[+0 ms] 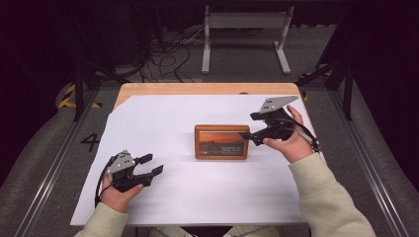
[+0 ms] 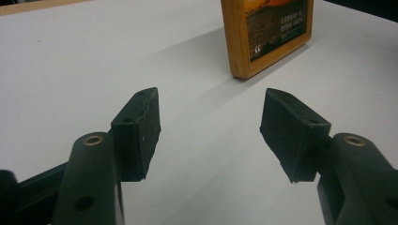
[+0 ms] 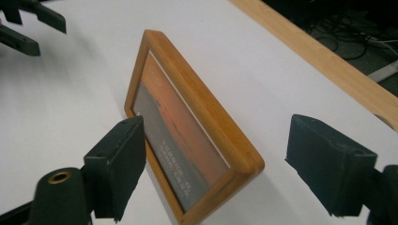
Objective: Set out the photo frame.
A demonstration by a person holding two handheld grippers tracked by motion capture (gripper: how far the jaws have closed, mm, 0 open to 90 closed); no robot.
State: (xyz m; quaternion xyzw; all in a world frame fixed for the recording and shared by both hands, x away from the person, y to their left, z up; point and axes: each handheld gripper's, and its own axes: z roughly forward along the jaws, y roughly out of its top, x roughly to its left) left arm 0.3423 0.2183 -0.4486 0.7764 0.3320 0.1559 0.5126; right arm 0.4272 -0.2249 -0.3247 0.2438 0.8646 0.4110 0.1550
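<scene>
Wooden picture frame [image 1: 222,142], caption lettering illegible

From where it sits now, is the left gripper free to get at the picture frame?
Probably yes. The left gripper is open with nothing between its jaws, and bare white table cover lies between it and the picture frame. The right gripper is open at the frame's far end.

You can read a big "4" on the floor [image 1: 90,141] at 9 o'clock of the table; the picture frame [image 1: 221,142] has print too tiny to read.
</scene>
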